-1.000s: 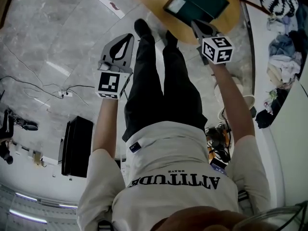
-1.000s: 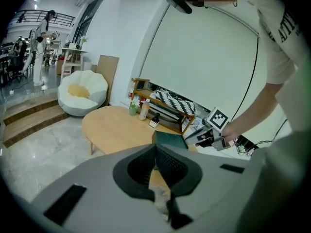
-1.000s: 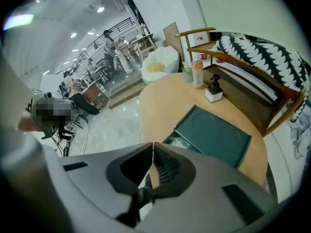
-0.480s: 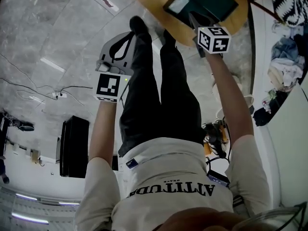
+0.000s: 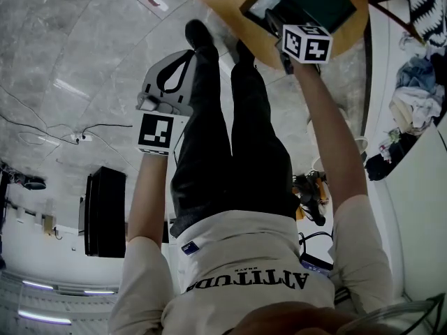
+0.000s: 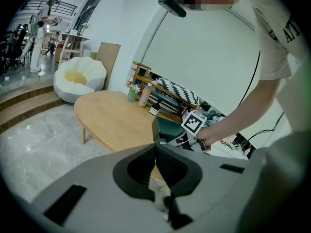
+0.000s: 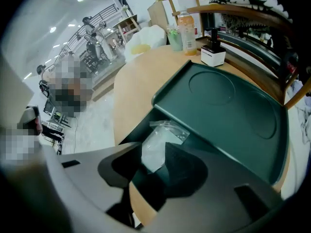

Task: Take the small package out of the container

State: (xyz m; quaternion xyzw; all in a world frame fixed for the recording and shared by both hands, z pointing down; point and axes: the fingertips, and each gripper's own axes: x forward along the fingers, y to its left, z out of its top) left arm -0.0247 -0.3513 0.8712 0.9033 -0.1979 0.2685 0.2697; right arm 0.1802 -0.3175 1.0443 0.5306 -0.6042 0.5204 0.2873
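Grey marbled floor (image 5: pixel 70 47) is filling the left of the head view, with thin cables (image 5: pixel 49 128) trailing over it and a black box (image 5: pixel 105 213) standing beside the person's left arm. Next the person is holding the left gripper (image 5: pixel 188 53) out over the floor beside black trousers (image 5: pixel 223 138), well apart from the table. In the left gripper view its jaws are pressing tip to tip with nothing gripped between them. Beyond those clenched tips a pale wooden table (image 6: pixel 112 120) is stretching away, with a white cushioned seat (image 6: pixel 80 76) sitting behind its far left end. Further right, the person's other arm is reaching down to the table, where the right gripper (image 7: pixel 153 145) is pointing steeply into the open front of a dark green container (image 7: pixel 228 106). Its jaws have just been opening and are standing wide apart, released. The small package (image 7: pixel 163 134), a clear crinkled plastic bag, is lying inside the container's open compartment, showing between the two tips without being squeezed. The container's flat top, moulded with a round recess, is spreading out to the right of that opening. Behind it a bottle (image 7: pixel 186 25), a green cup (image 7: pixel 174 37) and a small white box (image 7: pixel 213 56) are standing close together near the table's far edge. At the far right of the head view a heap of clothes (image 5: pixel 415 96) is lying.
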